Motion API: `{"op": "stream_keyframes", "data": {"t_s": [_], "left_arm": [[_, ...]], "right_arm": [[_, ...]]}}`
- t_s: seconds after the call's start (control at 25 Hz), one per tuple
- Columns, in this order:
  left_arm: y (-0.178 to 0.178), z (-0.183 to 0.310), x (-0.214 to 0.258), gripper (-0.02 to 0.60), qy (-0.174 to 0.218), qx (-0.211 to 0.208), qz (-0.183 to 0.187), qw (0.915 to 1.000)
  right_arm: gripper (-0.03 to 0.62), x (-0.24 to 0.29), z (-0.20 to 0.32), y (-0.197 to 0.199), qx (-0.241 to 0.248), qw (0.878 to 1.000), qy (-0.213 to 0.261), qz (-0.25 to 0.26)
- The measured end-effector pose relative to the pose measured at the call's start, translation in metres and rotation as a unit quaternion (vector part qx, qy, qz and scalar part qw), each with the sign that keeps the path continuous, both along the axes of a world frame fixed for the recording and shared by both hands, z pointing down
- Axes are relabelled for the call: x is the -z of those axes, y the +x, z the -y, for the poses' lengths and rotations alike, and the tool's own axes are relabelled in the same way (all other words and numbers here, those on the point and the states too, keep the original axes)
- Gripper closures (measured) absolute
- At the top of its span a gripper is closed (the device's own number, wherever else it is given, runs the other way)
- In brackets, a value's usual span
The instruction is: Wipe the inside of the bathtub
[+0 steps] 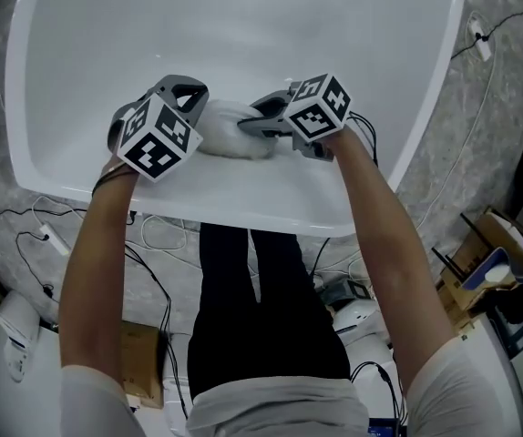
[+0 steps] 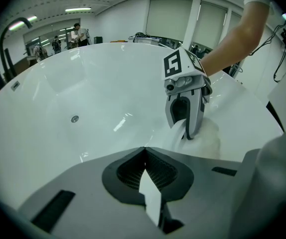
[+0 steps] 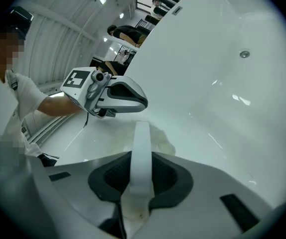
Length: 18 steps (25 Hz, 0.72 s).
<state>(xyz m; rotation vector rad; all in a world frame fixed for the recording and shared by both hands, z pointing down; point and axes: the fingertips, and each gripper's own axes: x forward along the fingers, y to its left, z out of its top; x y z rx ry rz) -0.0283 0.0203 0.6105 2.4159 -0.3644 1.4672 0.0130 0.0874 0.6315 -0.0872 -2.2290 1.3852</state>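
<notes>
The white bathtub [image 1: 243, 25] fills the top of the head view. A crumpled white cloth [image 1: 234, 137] lies against the tub's near inner wall, between the two grippers. My left gripper [image 1: 196, 107] is shut on the cloth's left end; in its own view a white strip of cloth [image 2: 150, 195] runs out of the left gripper [image 2: 144, 151]. My right gripper [image 1: 258, 122] is shut on the other end, where a cloth band [image 3: 141, 148] passes between its jaws. Each gripper shows in the other's view: the right gripper [image 2: 185, 128] and the left gripper [image 3: 133, 101].
A round metal fitting [image 2: 74, 118] sits on the tub's far wall, and a black faucet [image 2: 6, 39] stands at the rim. Cables and a power strip [image 1: 54, 240] lie on the stone floor. Cardboard boxes [image 1: 485, 276] stand at the right. The person's legs [image 1: 257, 299] are against the tub's near rim.
</notes>
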Motion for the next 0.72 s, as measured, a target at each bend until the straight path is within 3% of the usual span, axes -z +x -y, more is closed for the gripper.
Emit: {"op": "stream_keyframes", "data": {"t_s": [0.24, 0.72], "left_arm": [[0.002, -0.002, -0.026, 0.571, -0.016, -0.029, 0.007, 0.9994], [-0.006, 0.013, -0.06, 0.571, -0.027, -0.041, 0.016, 0.9987]], "right_arm": [[0.497, -0.031, 0.012, 0.003, -0.019, 1.0, -0.012, -0.014], [0.497, -0.086, 0.032, 0.004, -0.029, 0.998, -0.022, -0.042]]}}
